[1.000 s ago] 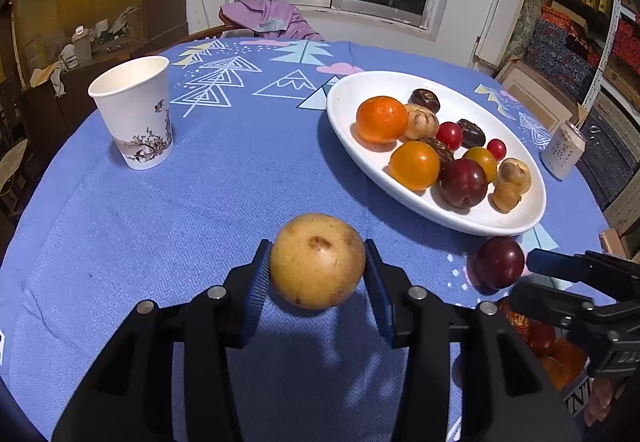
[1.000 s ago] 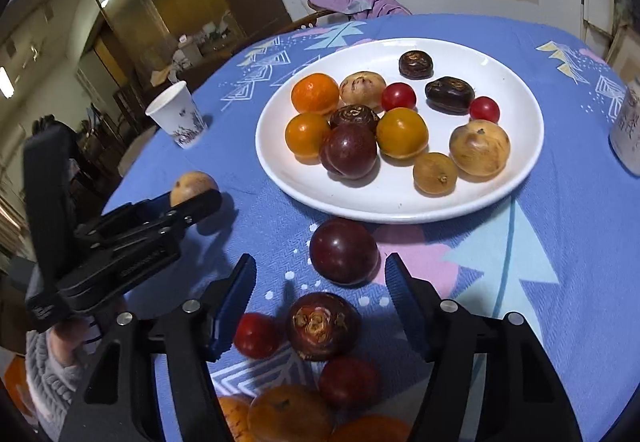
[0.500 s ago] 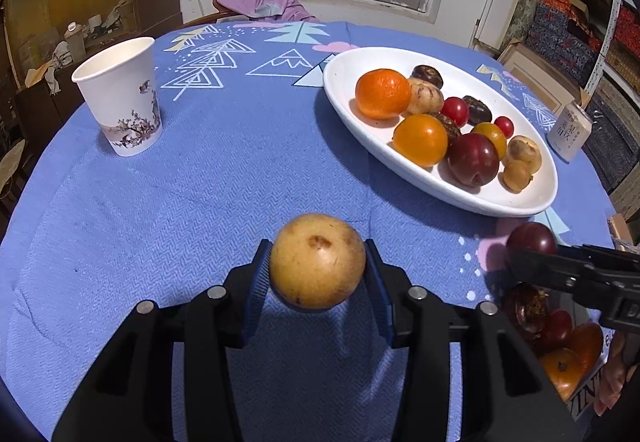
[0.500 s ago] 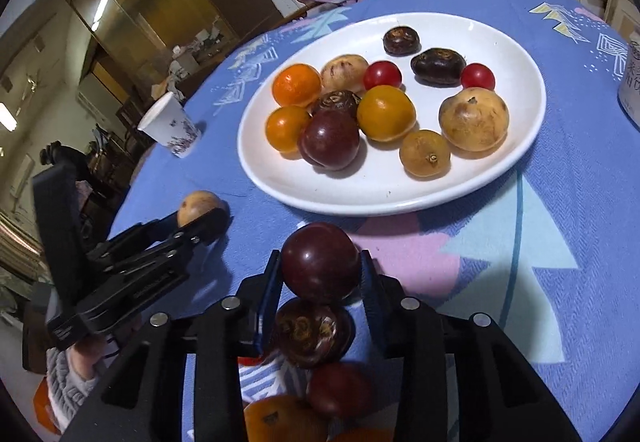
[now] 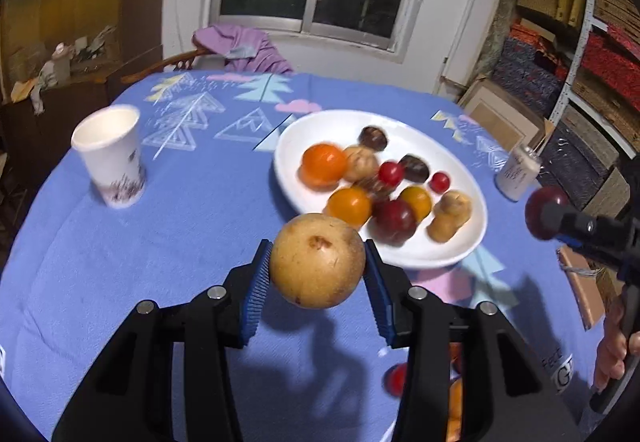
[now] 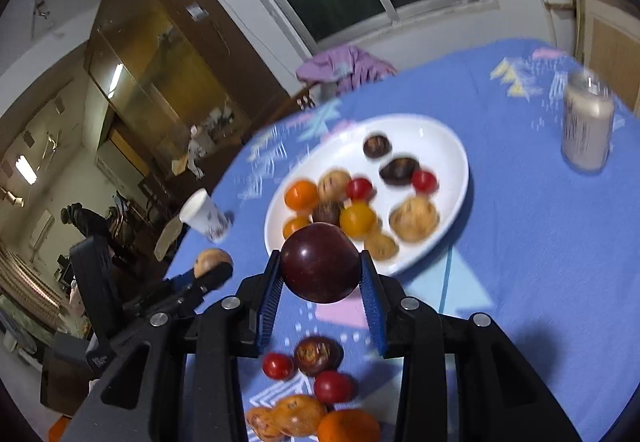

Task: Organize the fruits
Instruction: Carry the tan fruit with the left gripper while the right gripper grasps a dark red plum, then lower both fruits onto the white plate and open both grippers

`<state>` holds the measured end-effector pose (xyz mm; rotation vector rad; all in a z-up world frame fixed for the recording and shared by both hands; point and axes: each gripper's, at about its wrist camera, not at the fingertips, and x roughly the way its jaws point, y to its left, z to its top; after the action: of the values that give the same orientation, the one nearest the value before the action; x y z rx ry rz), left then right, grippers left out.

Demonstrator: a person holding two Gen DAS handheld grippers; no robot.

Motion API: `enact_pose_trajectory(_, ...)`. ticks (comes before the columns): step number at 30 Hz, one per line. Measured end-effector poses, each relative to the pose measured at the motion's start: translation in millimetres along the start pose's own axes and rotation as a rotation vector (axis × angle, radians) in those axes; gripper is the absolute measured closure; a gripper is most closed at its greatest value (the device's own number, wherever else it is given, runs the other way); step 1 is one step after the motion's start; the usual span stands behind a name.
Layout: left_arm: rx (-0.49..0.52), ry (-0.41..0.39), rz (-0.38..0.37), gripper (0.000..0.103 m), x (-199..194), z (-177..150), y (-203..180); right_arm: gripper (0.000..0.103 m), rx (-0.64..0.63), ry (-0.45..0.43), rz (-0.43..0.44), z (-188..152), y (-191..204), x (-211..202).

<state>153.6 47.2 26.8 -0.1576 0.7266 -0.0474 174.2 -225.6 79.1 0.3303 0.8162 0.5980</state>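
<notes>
Two handheld grippers each carry one piece of fruit above a round table covered in a blue woven cloth (image 5: 120, 262) printed with pale triangles and clouds. At lower centre of the left wrist view, the left gripper (image 5: 318, 274) is clamped on a tan pear (image 5: 318, 260), round, matt and speckled, with a brown scar near its top; the ribbed blue pads press its widest part from both sides. At lower centre of the right wrist view, the right gripper (image 6: 320, 274) has just closed on a dark plum (image 6: 319, 262), smooth, glossy and deep red-purple, likewise held across its middle. Both fruits look light and firm, but the plum's shiny skin seems likely to slip or bruise, so a gentle squeeze at the widest point suits it; the pear's rougher skin should give a surer hold. Beyond the plum, in the middle of the frame, sits a shallow white oval plate (image 6: 448, 146), glazed and smooth, already holding oranges, small red tomatoes, dark plums and brown fruits. More loose fruit (image 6: 316, 356) lies on the cloth at the bottom edge. A paper cup (image 5: 110, 156) stands at left, and a pale can (image 6: 586, 130) at upper right.
</notes>
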Motion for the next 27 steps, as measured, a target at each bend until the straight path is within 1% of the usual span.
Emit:
enact_pose_trajectory(3,0.036,-0.019,-0.003,0.058,4,25,-23,0.065,-0.027,-0.022,-0.018,29,8,0)
enact_pose_trajectory(5,0.053,-0.022,-0.015,0.058,13,38,-37,0.065,-0.033,-0.021,-0.026,44,10,12)
enact_pose_trajectory(8,0.069,-0.022,-0.013,0.058,32,53,-54,0.065,-0.009,-0.003,-0.035,57,2,38)
enact_pose_trajectory(10,0.064,-0.01,-0.011,0.058,48,61,-58,0.065,0.008,0.017,-0.061,59,-8,59)
enact_pose_trajectory(13,0.038,0.023,0.006,0.058,77,73,-52,0.065,0.014,0.064,-0.104,57,-25,89)
enact_pose_trajectory(15,0.004,0.053,0.016,0.058,98,83,-43,0.065,0.016,0.086,-0.133,55,-35,101)
enact_pose_trajectory(18,-0.049,0.093,0.003,0.058,125,102,-33,0.065,0.001,0.097,-0.16,52,-41,112)
enact_pose_trajectory(21,-0.026,0.125,0.036,0.058,152,119,-36,0.064,-0.023,0.11,-0.169,50,-39,122)
enact_pose_trajectory(23,-0.025,0.147,0.051,0.058,168,123,-37,0.063,-0.033,0.126,-0.166,50,-38,129)
enact_pose_trajectory(24,-0.027,0.16,0.053,0.058,175,124,-37,0.06,-0.031,0.131,-0.165,50,-39,131)
enact_pose_trajectory(25,-0.029,0.168,0.055,0.057,180,124,-37,0.049,-0.018,0.131,-0.159,50,-41,131)
enact_pose_trajectory(26,-0.026,0.166,0.058,0.055,182,123,-36,0.045,-0.008,0.121,-0.154,51,-42,129)
enact_pose_trajectory(27,-0.021,0.155,0.067,0.047,180,122,-36,0.045,-0.004,0.107,-0.152,52,-42,125)
